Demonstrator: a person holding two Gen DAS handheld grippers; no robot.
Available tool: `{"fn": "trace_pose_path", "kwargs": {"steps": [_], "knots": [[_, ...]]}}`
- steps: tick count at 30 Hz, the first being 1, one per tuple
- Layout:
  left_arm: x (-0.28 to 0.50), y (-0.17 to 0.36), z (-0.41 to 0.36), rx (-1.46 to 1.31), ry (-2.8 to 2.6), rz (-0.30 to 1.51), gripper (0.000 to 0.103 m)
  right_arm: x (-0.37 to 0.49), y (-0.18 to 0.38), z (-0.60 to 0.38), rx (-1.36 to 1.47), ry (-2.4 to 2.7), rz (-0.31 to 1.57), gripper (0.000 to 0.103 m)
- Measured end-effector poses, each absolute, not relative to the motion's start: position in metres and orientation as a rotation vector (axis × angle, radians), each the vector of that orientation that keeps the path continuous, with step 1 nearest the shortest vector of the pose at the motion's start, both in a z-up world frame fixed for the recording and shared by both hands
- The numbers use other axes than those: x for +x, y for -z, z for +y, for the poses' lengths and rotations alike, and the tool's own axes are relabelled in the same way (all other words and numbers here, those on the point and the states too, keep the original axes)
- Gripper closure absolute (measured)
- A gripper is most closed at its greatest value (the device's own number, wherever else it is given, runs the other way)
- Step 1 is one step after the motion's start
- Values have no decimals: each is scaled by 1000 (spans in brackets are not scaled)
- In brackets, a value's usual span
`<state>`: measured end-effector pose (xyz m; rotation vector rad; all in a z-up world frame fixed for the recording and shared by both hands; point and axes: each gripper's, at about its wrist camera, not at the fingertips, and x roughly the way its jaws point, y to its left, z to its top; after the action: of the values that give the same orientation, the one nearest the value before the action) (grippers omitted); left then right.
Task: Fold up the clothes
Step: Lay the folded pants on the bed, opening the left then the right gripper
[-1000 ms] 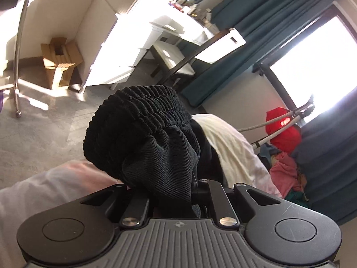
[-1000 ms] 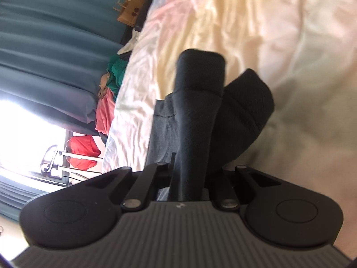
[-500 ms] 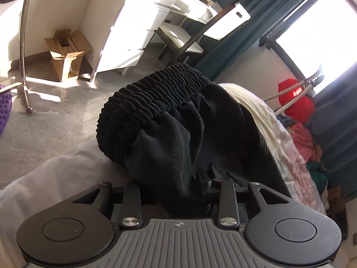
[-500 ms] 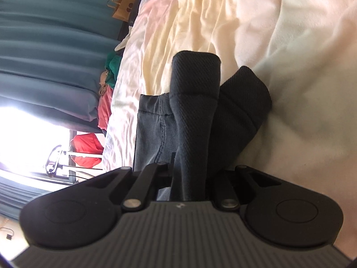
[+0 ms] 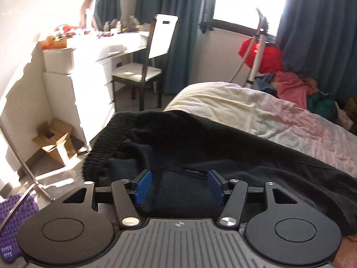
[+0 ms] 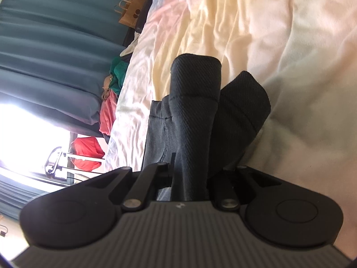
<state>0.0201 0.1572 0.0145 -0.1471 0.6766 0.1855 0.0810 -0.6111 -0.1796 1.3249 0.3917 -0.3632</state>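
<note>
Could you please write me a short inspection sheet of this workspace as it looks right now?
Surface: bed, rumpled pale sheet.
Job's things: black trousers spread on the bed, ribbed waistband at its edge.
Clutter: clothes heap beyond the bed.
Grippers: left gripper open, jaws just opened, pads off the cloth; right gripper shut on trouser legs.
Cables: grey hose by the window.
Surroundings: white dresser, chair, cardboard box, teal curtains.
</note>
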Motion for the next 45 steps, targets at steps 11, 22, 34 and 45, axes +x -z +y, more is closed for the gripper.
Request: {"fn": "trace_pose_path", "kwargs": {"steps": [11, 22, 34, 45], "knots": [[82, 63, -17, -39, 61, 675, 44, 83, 174, -611, 1283, 363, 385, 91], [89, 134, -52, 190, 16, 679, 40, 83, 192, -613, 1340, 390, 389, 91], [88, 95, -20, 95, 64, 675, 34, 115, 42, -475, 286, 383, 177, 91], [54, 17, 79, -183, -41, 457, 30, 116, 46, -181, -287, -96, 122, 91]]}}
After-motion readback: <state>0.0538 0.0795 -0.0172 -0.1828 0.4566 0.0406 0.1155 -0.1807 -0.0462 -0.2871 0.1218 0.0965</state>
